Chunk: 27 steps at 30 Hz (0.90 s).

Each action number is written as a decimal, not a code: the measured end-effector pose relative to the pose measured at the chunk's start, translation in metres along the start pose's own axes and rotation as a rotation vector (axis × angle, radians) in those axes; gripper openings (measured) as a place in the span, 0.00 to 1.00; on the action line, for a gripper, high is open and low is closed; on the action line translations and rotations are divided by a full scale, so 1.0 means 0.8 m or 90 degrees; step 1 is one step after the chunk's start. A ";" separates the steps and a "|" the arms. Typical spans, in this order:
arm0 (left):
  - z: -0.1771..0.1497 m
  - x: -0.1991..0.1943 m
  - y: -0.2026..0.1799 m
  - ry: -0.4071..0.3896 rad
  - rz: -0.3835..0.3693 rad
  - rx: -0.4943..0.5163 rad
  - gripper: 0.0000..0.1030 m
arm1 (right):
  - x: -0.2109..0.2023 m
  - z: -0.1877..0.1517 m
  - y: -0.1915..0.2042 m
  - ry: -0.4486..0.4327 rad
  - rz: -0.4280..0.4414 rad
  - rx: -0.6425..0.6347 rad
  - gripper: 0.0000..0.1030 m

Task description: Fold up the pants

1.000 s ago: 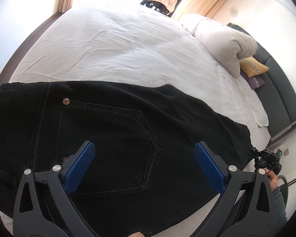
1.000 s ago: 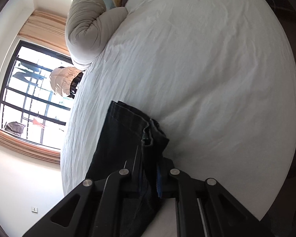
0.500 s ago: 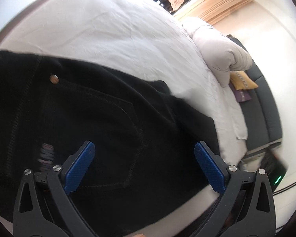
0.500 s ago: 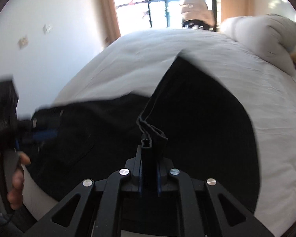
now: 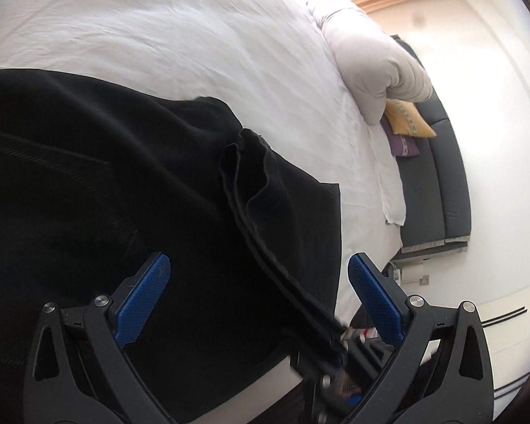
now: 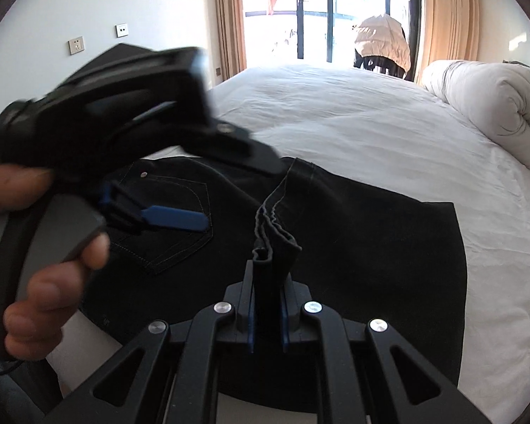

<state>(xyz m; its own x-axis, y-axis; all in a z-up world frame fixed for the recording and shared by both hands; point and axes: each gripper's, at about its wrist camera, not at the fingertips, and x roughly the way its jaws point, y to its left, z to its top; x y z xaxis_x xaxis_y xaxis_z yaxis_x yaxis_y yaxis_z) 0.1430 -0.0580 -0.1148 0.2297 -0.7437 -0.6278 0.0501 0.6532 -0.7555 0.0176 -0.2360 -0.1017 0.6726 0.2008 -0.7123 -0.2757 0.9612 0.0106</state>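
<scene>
No readable writing. Right gripper (image 6: 266,312) clamped on pants (image 6: 364,247) hem; left gripper (image 5: 259,300) spread wide above pants; bare bed (image 6: 353,113) beyond.

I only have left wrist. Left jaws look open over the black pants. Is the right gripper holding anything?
Observer: Yes. In the right wrist view the right gripper is shut on the bunched hem of the pants.
Operator: Which side of the pants is up near the waist?
Observer: The back: a stitched back pocket with a rivet shows there.
Operator: Is the left gripper touching fabric?
Observer: Cannot tell. The left gripper is open and blurred over that pocket, held in the person's hand.
</scene>
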 end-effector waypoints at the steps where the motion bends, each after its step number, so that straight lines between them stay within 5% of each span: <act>1: 0.001 0.007 -0.002 0.006 -0.002 0.003 0.97 | 0.000 0.000 0.001 -0.001 0.000 -0.001 0.11; 3: 0.004 0.026 -0.008 0.030 -0.001 0.010 0.82 | -0.001 -0.003 0.001 -0.001 0.004 0.003 0.11; 5: -0.002 0.035 -0.008 0.049 0.006 0.011 0.46 | -0.001 -0.002 0.002 -0.004 0.008 0.005 0.11; 7: -0.006 0.040 -0.006 0.051 0.012 0.015 0.26 | -0.001 0.001 0.002 -0.008 0.012 0.003 0.11; 10: -0.009 0.040 -0.012 0.036 0.015 0.017 0.10 | -0.003 0.002 0.008 -0.009 0.017 -0.004 0.11; 18: -0.027 0.009 -0.002 0.001 0.034 0.036 0.09 | -0.005 0.005 0.033 -0.008 0.031 -0.033 0.11; 27: -0.022 0.036 0.026 0.012 0.070 0.006 0.09 | 0.036 -0.001 0.041 0.035 0.040 -0.051 0.12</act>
<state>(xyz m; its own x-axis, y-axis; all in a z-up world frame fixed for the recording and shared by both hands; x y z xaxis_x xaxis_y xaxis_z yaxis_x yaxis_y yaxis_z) 0.1331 -0.0681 -0.1518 0.2154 -0.6706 -0.7099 0.0346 0.7317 -0.6807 0.0277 -0.1989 -0.1223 0.6144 0.2471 -0.7493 -0.3710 0.9286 0.0020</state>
